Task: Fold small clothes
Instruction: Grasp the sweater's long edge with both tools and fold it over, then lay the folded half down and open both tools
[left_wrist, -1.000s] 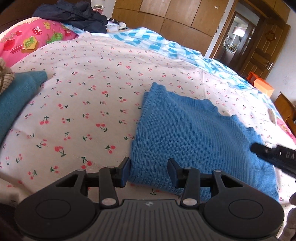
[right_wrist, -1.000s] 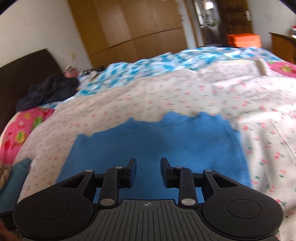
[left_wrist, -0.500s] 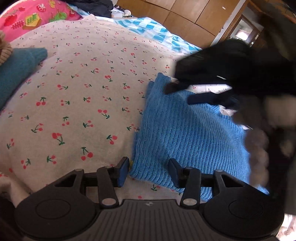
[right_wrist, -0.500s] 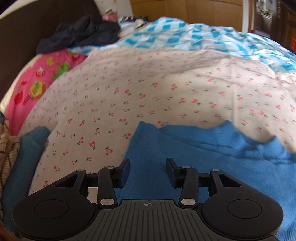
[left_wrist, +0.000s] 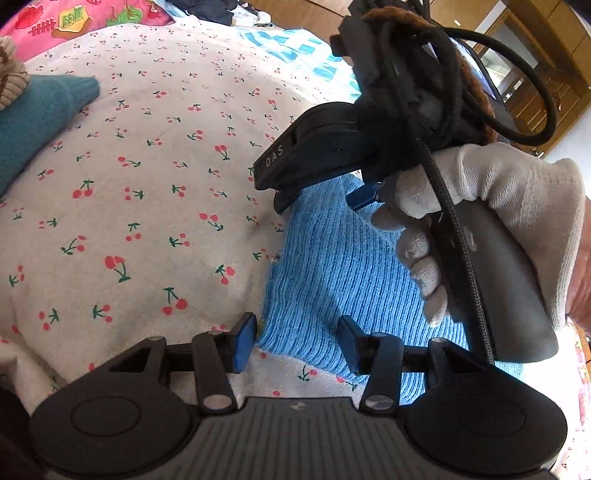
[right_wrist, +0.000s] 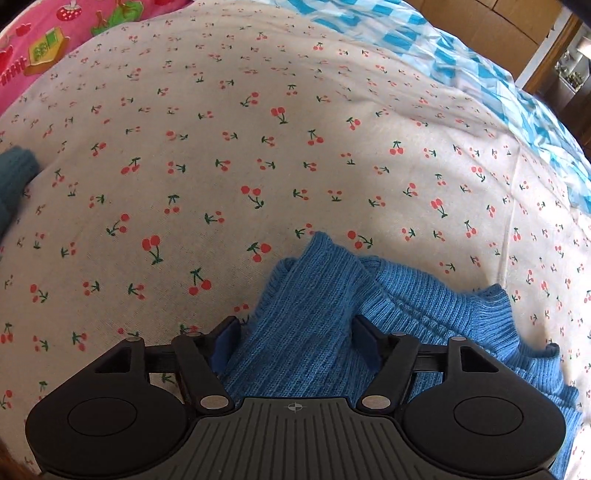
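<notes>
A blue ribbed knit garment (left_wrist: 332, 273) lies flat on the cherry-print bedsheet (left_wrist: 147, 192). My left gripper (left_wrist: 297, 343) hovers over its near left corner, fingers apart and not pressing the knit. In the left wrist view my right gripper (left_wrist: 321, 201), held by a white-gloved hand (left_wrist: 480, 192), points down at the garment's far left corner. In the right wrist view that corner of the garment (right_wrist: 314, 295) sits rumpled between the fingers of the right gripper (right_wrist: 295, 347). Its jaws are opening and the pads stand off the cloth.
A teal knit piece (left_wrist: 33, 122) and a beige striped knit (left_wrist: 11, 81) lie at the sheet's left edge. A pink printed pillow (left_wrist: 74, 18) is behind them. Blue-and-white checked bedding (right_wrist: 461, 55) covers the far side, with wooden wardrobes beyond.
The right gripper swung from the garment's right side across to its far left corner, tipped downward, and its jaws widened. The left gripper stayed at the near corner, tilting slightly.
</notes>
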